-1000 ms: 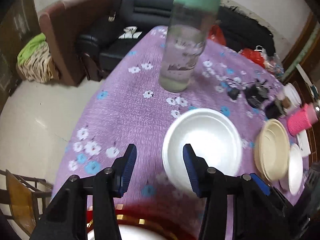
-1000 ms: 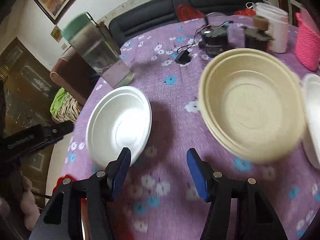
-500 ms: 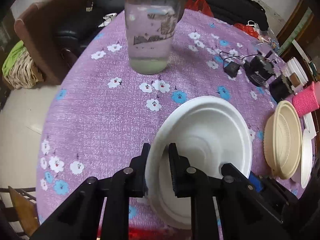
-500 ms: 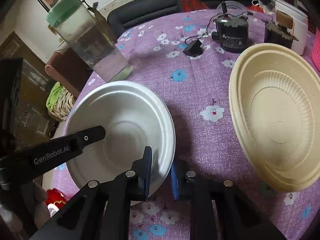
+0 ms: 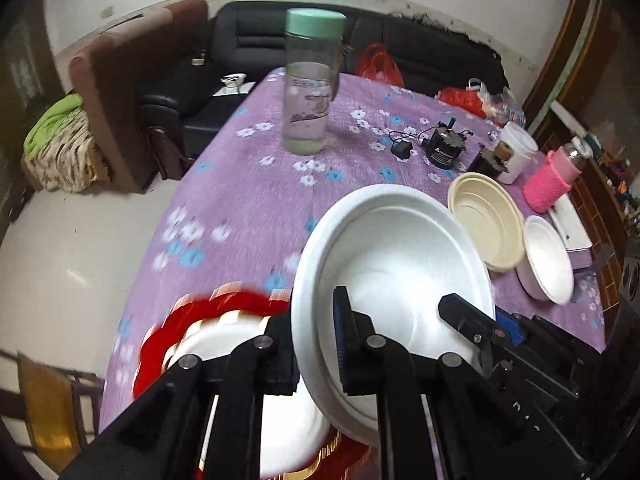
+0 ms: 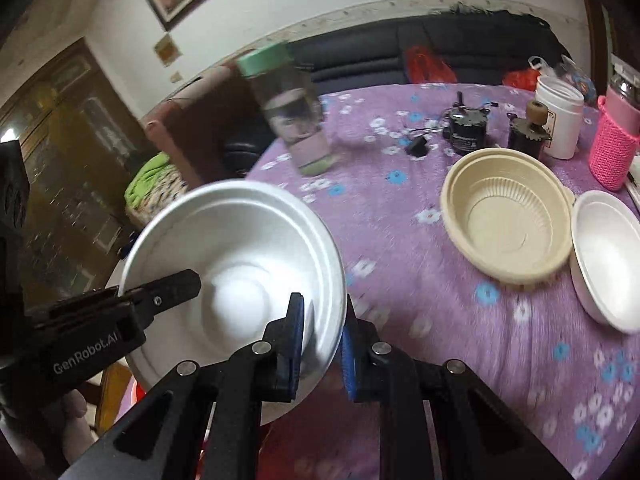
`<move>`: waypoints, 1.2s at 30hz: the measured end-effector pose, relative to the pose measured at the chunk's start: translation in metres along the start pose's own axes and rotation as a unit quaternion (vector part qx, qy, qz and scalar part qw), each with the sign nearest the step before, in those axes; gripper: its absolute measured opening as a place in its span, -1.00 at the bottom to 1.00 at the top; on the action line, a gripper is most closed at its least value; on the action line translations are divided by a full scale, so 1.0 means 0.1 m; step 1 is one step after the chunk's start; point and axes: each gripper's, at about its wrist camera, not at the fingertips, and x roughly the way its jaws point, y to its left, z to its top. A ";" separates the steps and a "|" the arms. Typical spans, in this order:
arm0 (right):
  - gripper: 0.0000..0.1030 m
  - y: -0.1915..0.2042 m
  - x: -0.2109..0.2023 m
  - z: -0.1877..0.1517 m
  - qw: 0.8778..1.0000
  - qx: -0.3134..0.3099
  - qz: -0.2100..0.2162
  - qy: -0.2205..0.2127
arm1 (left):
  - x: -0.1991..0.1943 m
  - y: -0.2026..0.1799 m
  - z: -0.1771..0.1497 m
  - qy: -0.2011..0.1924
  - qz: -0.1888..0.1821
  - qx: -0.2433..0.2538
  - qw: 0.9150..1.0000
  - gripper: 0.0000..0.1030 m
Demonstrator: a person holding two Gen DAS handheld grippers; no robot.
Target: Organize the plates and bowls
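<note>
Left gripper (image 5: 316, 344) and right gripper (image 6: 322, 344) pinch white bowl (image 5: 400, 264) rims above red-rimmed plate (image 5: 224, 312); uneven pull risks slip or cracking.

Bottle (image 5: 312, 92) behind raised bowl (image 5: 400, 264); ribbed bowl (image 5: 486, 226) right, small bowl (image 5: 548, 264) beside it.

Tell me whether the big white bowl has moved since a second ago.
Yes. The white bowl has been lifted off the purple tablecloth and now overlaps the red-rimmed plate, pinched by both tools.

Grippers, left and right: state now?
Left gripper: shut on the white bowl rim.
Right gripper: shut on the same bowl's opposite rim.
</note>
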 end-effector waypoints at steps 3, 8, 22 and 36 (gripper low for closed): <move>-0.64 0.25 -0.22 -0.22 1.000 -0.027 0.011 -0.002 | -0.30 0.14 -0.30 -0.019 0.003 -0.019 1.000 -0.75; -0.64 0.62 -0.45 -0.46 0.997 -0.069 0.025 -0.011 | -0.69 0.40 -0.68 -0.042 0.006 -0.054 0.998 -0.75; -0.63 -0.22 -0.41 -0.71 0.996 -0.027 -0.090 0.007 | -0.04 -0.50 -0.86 -0.003 -0.010 -0.003 1.000 -0.74; -0.28 -1.01 -0.13 -0.78 0.996 0.039 -0.075 0.021 | 0.52 -0.65 -0.90 0.071 -0.053 -0.014 0.996 -0.10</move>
